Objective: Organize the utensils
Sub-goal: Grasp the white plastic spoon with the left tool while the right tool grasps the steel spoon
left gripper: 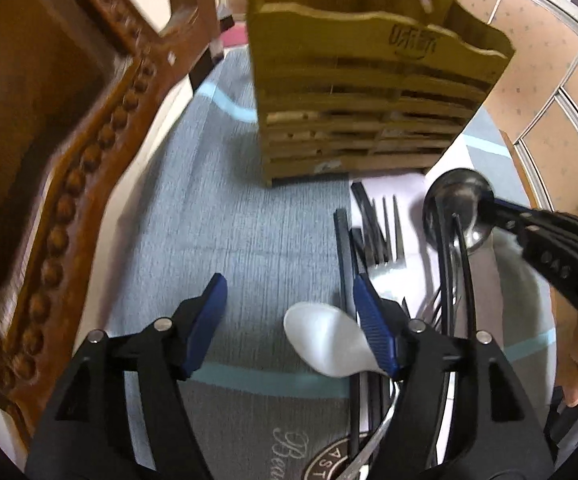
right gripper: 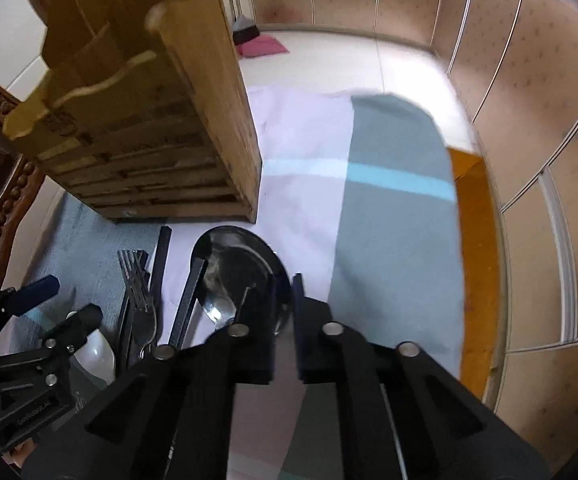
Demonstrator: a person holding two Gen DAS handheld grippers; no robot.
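A wooden caddy (left gripper: pixel 369 92) stands at 12 o'clock in the left wrist view, on a grey-blue mat (left gripper: pixel 229 220) with pale blue stripes. Its slatted front faces the camera and its compartments open upward.

Just below the caddy, at 3 o'clock, a pile of utensils lies on a white cloth (left gripper: pixel 413 200): black chopsticks (left gripper: pixel 343 248), steel forks (left gripper: pixel 387 232) and a large metal ladle (left gripper: pixel 459 208). A white plastic spoon (left gripper: pixel 325 340) lies at 5 o'clock, bowl pointing left, at the edge of the pile.

The left gripper (left gripper: pixel 289 320) hovers low at 6 o'clock, its blue-padded jaws spread wide and holding nothing. Its right finger (left gripper: pixel 375 324) is just over the white spoon's handle end; whether it touches is unclear.

The right gripper (left gripper: pixel 497 210) reaches in from 3 o'clock. Its jaws are pinched on the rim of the ladle's bowl. In the right wrist view the same grip (right gripper: pixel 285 292) shows at centre, with the dark bowl of the ladle (right gripper: pixel 241 264) between the nearly closed fingers.

A carved brown wooden frame (left gripper: pixel 89 152) runs along the left, from 7 to 11 o'clock. Beige panelled walls (right gripper: pixel 529 100) fill the right side of the right wrist view.
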